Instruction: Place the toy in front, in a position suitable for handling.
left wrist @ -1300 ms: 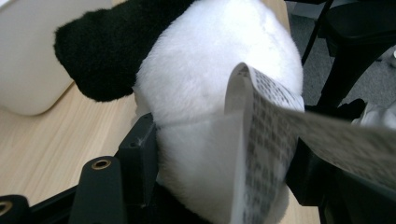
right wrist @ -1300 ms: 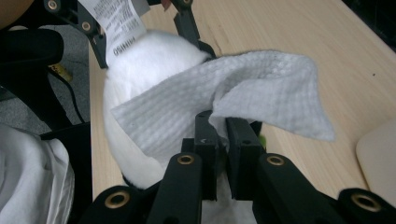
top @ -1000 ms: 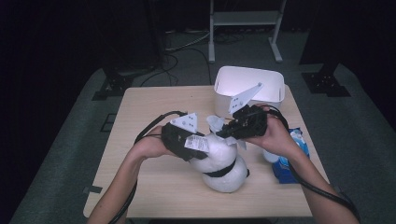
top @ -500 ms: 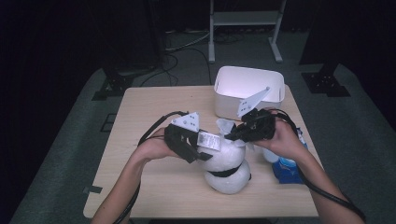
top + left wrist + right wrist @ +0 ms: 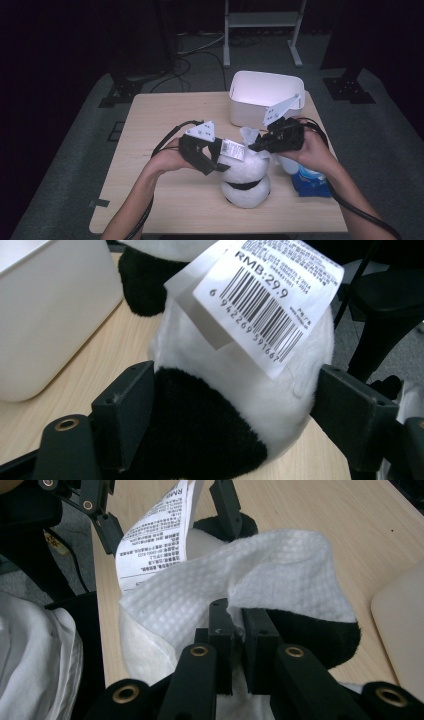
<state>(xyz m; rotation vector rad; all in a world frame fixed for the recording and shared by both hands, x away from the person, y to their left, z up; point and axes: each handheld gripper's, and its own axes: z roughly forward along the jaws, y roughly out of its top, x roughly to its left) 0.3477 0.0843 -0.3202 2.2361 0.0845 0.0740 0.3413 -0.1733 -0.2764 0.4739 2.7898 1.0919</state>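
Dark floor and cables surround a pale wooden counter (image 5: 150,150), with a white bin (image 5: 265,95) near its far edge and a blue packet (image 5: 310,180) at the near right. Between the two hands stands a black-and-white plush toy (image 5: 245,175), upright on the counter just in front of the bin.

At the toy's left side, the left claw (image 5: 220,157) has its jaws spread wide around the toy's rounded body, both pads pressing into the fur, as the left gripper view shows, with a barcode tag (image 5: 270,300) hanging over the top. Opposite it, the right claw (image 5: 239,645) is pinched tight on a white waffle-textured wipe (image 5: 260,580), which drapes over the toy's upper part beside the printed tag.

By the look of it the toy is light, soft and springy: it will squash under a squeeze and could roll or tip if pushed from one side, so the broad hold around its middle seems the sensible place to steady it. The wipe is thin and limp, likely to fold or slip free unless pinched well in from its edge. The paper tag would probably tear easily and is best left alone.
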